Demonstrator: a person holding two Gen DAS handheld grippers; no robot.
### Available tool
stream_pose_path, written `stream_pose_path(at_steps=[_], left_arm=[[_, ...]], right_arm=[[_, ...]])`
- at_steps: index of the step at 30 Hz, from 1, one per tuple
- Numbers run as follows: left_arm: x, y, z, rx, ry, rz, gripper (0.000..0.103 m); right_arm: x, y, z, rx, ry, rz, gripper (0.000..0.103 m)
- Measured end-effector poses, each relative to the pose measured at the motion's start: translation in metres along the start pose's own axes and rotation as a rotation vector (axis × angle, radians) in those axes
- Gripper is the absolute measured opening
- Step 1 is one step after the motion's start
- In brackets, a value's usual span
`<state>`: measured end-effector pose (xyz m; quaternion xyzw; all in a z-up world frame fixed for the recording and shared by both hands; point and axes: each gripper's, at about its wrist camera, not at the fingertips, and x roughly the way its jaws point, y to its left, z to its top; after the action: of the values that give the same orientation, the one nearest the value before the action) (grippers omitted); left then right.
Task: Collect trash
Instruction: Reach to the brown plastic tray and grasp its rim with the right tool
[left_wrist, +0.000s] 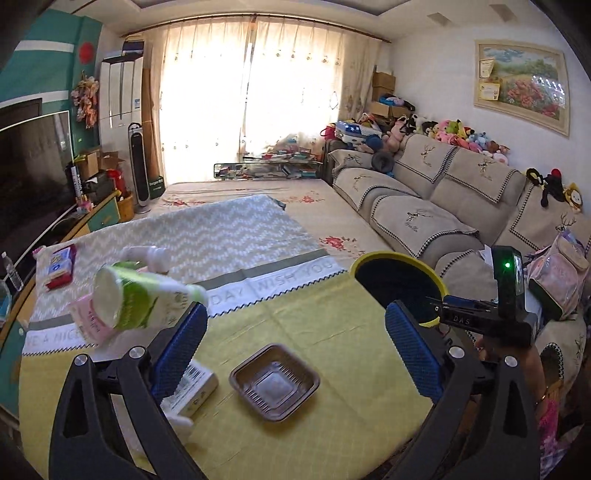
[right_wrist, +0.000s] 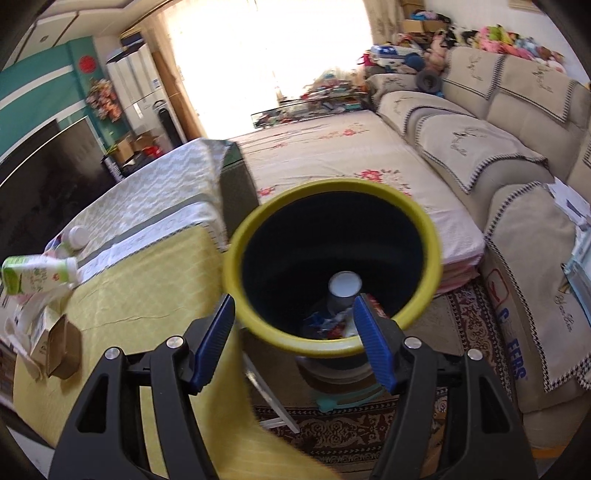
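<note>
My left gripper is open above the yellow tablecloth. A brown plastic tray lies between its fingers, lower down. A green-and-white bottle lies on its side by the left finger, with a small white carton under that finger. My right gripper is open and empty over the near rim of the yellow-rimmed black bin. The bin holds a white cup and wrappers. The bin and right gripper also show in the left wrist view.
A pink packet and a white pump bottle lie beyond the green bottle. A red-and-white snack pack lies at the table's far left. A beige sofa runs along the right. A TV stands left.
</note>
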<state>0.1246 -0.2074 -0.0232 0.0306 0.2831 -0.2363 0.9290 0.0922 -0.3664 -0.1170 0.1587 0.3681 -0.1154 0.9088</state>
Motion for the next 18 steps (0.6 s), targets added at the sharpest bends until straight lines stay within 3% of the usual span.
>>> stream_pose_path(at_steps=[5,7,10,12,18], left_arm=[[-0.029,0.035,-0.028,-0.031,0.004,0.056,0.096],[-0.038,0.048,-0.037,-0.043,0.004,0.088,0.096],[-0.047,0.068,-0.048,-0.083,0.005,0.122,0.096],[-0.051,0.077,-0.051,-0.103,0.004,0.129,0.096],[-0.056,0.079,-0.06,-0.118,0.0,0.131,0.096]], right_arm=[[0.006,0.054,-0.003,-0.091,0.034,0.151,0.063],[0.007,0.08,-0.005,-0.138,0.042,0.207,0.057],[0.004,0.111,-0.008,-0.2,0.058,0.277,0.04],[0.001,0.132,-0.01,-0.245,0.058,0.303,0.03],[0.004,0.174,-0.021,-0.337,0.096,0.344,0.027]])
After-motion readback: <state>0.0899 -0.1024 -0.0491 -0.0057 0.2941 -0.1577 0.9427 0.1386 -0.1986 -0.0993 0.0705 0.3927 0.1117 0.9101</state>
